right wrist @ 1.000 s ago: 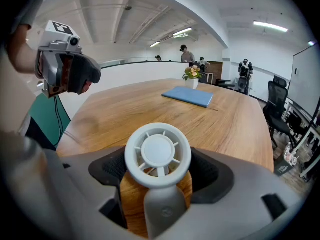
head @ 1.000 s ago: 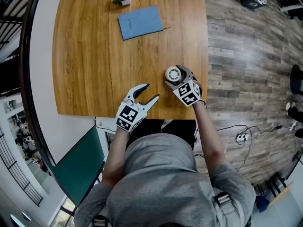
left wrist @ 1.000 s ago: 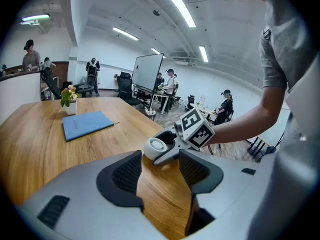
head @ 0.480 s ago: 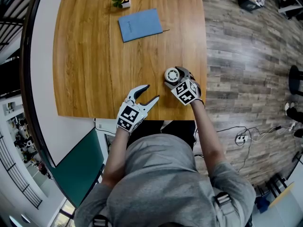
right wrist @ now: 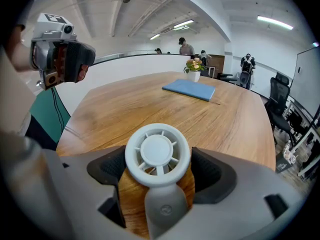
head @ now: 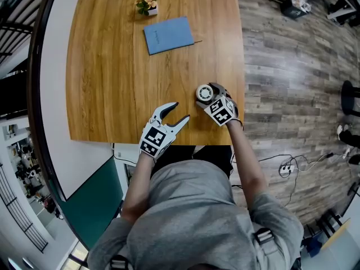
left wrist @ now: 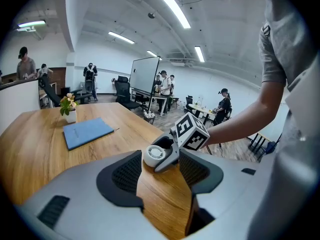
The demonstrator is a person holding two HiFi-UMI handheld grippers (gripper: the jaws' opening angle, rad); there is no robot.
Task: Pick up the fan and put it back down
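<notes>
- The wooden table point(head: 112, 83) carries everything. The task's thing stands near its right-hand edge and close to the front edge where the person stands. Wood-plank floor point(head: 292, 94) lies just past that right edge, so a knock that way could send the thing over.
- Most of the tabletop to the left and towards the far end is bare. That is the safe direction for any swing or set-down.
- The blue notebook point(head: 168, 35) lies well apart at the far end and is no obstacle.
- The left gripper point(head: 180, 110) hovers near the front edge with its jaws spread and only bare wood between them. It is clear of the work and best kept there.
- The right gripper point(head: 208, 93) has its jaws wide apart, and they have just been opening. The fan sits between them with a sliver of wood showing on each side, so the pads do not appear to press.
- The potted plant point(head: 147, 3) sits at the far edge, out of reach of trouble.
- The fan point(right wrist: 157, 154) stands upright on its stem, with its round grille facing the right gripper's camera. Whether a grip or a withdrawal comes next, the jaws should stay centred on it. They should close evenly, or back straight out, so that neither pad nudges the grille sideways towards the edge.
</notes>
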